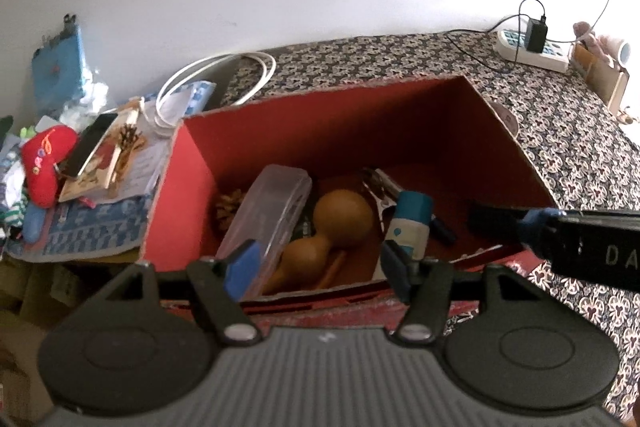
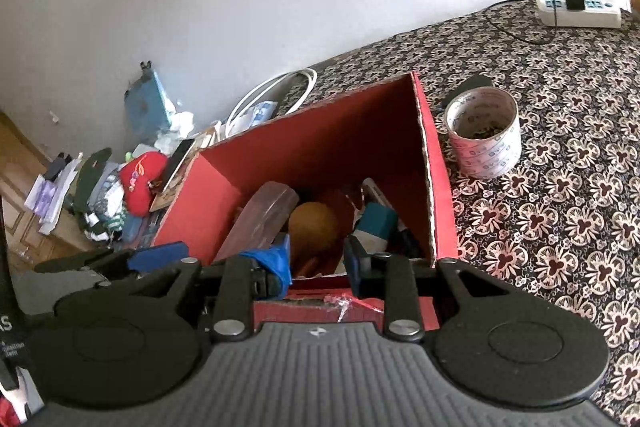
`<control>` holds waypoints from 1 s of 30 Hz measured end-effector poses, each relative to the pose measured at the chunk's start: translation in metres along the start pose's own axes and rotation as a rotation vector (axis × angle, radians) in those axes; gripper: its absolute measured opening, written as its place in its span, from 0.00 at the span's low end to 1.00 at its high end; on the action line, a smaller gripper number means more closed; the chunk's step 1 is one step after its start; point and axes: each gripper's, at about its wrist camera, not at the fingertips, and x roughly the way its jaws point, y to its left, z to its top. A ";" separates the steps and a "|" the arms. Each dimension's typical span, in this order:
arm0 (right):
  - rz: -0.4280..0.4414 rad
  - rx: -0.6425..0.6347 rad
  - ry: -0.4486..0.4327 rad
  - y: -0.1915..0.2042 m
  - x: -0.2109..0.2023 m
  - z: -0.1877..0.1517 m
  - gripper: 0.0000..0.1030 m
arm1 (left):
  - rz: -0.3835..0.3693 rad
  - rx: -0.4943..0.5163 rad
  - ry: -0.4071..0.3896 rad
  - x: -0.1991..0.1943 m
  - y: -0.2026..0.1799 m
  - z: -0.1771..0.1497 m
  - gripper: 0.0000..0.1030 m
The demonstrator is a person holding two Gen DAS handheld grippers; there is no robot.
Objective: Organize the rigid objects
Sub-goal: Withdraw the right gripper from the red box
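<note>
**Both hand-held grippers hovering at near rim of red box, nothing gripped**

Left wrist view, left to right: clutter pile sitting at mid-left of frame, with a red plush [image 1: 42, 163] and a phone [image 1: 90, 143] lying on books. White cable loop [image 1: 224, 75] lying just behind the box's far-left corner. Red box [image 1: 320, 115] standing open in the centre on the patterned table [image 1: 560, 147]. Inside it, left to right: clear plastic case [image 1: 268, 215] leaning tilted against the left side, brown gourd [image 1: 332, 227] lying beside it, metal clip [image 1: 380, 187] behind, teal-and-white tube [image 1: 410, 223] towards the right. Left hand-held gripper [image 1: 316, 267] sitting at lower centre, fingers spread, nothing between them, tips over the box's near rim. Right hand-held gripper's finger coming in from the right edge over the box's near-right corner. Power strip [image 1: 532, 51] with a black plug lying at upper right.

Right wrist view, left to right: left hand-held gripper's blue pad showing at lower left beside the box. Right hand-held gripper [image 2: 318, 263] at lower centre, fingers spread, holding nothing, pointing into the box over its near rim. Tape roll [image 2: 484, 135] standing on the table just right of the box, apart from it.
</note>
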 end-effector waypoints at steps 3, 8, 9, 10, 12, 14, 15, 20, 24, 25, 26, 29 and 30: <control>0.024 -0.020 0.008 -0.002 -0.005 0.001 0.12 | 0.017 -0.007 -0.008 -0.006 -0.005 0.002 0.62; 0.055 -0.047 0.024 -0.009 -0.017 0.006 0.12 | 0.044 -0.024 -0.013 -0.015 -0.017 0.006 0.63; 0.061 -0.050 0.026 -0.012 -0.019 0.007 0.12 | 0.046 -0.028 -0.011 -0.017 -0.019 0.007 0.63; 0.067 -0.051 0.028 -0.015 -0.022 0.008 0.12 | 0.051 -0.028 -0.009 -0.018 -0.022 0.008 0.63; 0.076 -0.050 0.031 -0.020 -0.027 0.010 0.12 | 0.063 -0.027 -0.009 -0.021 -0.029 0.009 0.64; 0.086 -0.052 0.033 -0.025 -0.031 0.012 0.12 | 0.069 -0.031 -0.009 -0.023 -0.034 0.011 0.65; 0.088 -0.053 0.035 -0.028 -0.032 0.013 0.12 | 0.072 -0.034 -0.008 -0.024 -0.037 0.011 0.65; 0.103 -0.046 0.046 -0.044 -0.038 0.015 0.12 | 0.080 -0.042 -0.004 -0.029 -0.051 0.014 0.67; 0.103 -0.036 0.055 -0.060 -0.040 0.017 0.12 | 0.081 -0.037 -0.009 -0.035 -0.066 0.015 0.67; 0.103 -0.031 0.057 -0.064 -0.041 0.017 0.12 | 0.075 -0.036 -0.013 -0.037 -0.069 0.015 0.67; 0.102 -0.028 0.059 -0.068 -0.041 0.017 0.12 | 0.069 -0.034 -0.018 -0.039 -0.073 0.015 0.68; 0.097 -0.016 0.064 -0.081 -0.044 0.017 0.12 | 0.050 -0.011 -0.037 -0.046 -0.088 0.016 0.68; 0.094 -0.009 0.065 -0.087 -0.045 0.018 0.12 | 0.043 -0.004 -0.042 -0.047 -0.093 0.016 0.68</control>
